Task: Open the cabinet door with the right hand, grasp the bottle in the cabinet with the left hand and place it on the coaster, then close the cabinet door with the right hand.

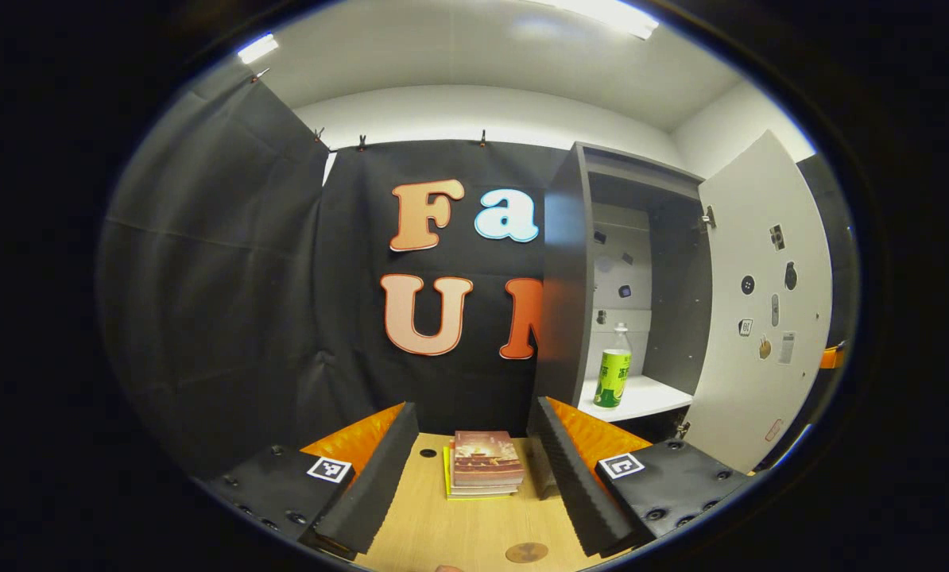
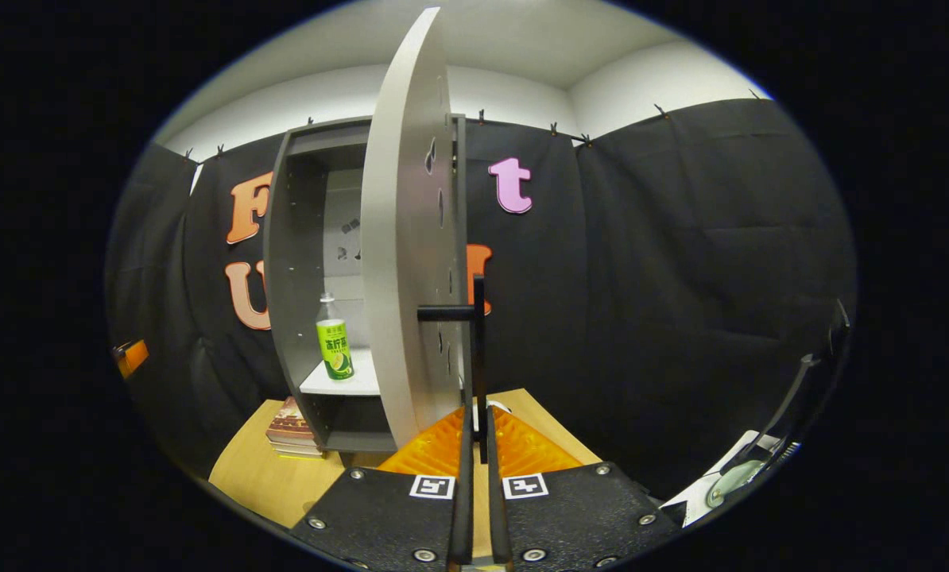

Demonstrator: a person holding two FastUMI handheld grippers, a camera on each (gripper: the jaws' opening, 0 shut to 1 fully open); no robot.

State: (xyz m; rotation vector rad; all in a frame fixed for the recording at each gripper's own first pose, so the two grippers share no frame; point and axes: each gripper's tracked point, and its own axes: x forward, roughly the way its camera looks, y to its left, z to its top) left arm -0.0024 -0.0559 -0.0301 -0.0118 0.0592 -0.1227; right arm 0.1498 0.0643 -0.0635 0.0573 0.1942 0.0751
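right gripper [image 2: 475, 445] pinching black bar handle [image 2: 478, 349] of pale grey cabinet door [image 2: 399, 254] | left gripper [image 1: 474, 469] spread, well short of green-labelled plastic bottle [image 1: 614, 375] | risk: door swings back onto reaching arm if handle slips

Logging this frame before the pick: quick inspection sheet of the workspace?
Surface: wooden table.
Job's things: cabinet door swung open; bottle upright on the shelf; coaster on the table at the near edge.
Clutter: stack of books on the table, left of the cabinet.
Grippers: left gripper open, holding nothing; right gripper shut on the door's handle.
Cables: nothing seen.
Surroundings: black cloth walls, white ceiling, strip lights.
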